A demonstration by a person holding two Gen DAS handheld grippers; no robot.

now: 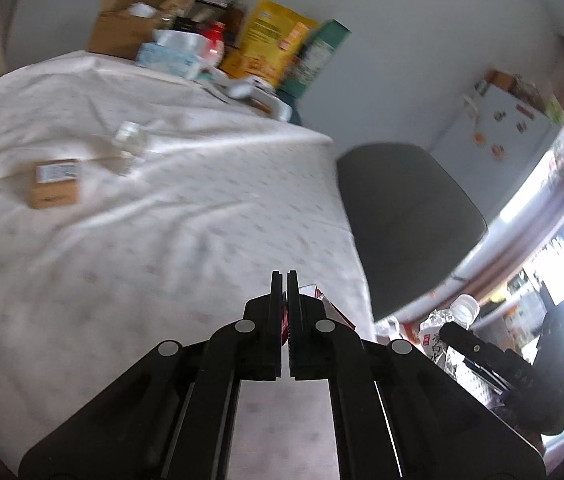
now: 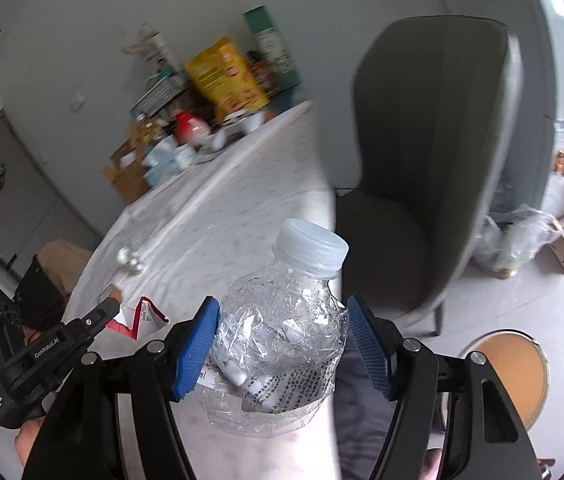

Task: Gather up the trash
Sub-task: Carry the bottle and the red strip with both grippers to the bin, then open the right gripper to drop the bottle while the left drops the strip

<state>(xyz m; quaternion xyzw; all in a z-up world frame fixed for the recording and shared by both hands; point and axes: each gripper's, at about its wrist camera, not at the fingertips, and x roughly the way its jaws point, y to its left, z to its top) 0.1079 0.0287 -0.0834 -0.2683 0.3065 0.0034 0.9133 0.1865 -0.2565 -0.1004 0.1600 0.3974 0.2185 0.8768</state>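
Crushed and capped, the bottle (image 2: 282, 320) sat pinched between the right gripper's (image 2: 282, 338) blue pads (image 2: 198, 350) over the table (image 2: 218, 216) edge, while the left gripper (image 1: 285, 292), clenched tight, gripped a red-and-white wrapper (image 1: 331, 308).

box (image 1: 57, 182) left of prob. glass (image 1: 129, 145)

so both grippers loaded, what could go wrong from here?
1. The crushed bottle is springy, and the right gripper holds it wide, so it may slip out.
2. The left gripper pinches only an edge of the red-and-white wrapper, which could pull free.
3. The small cardboard box and the clear plastic scrap lie uncollected on the tablecloth.
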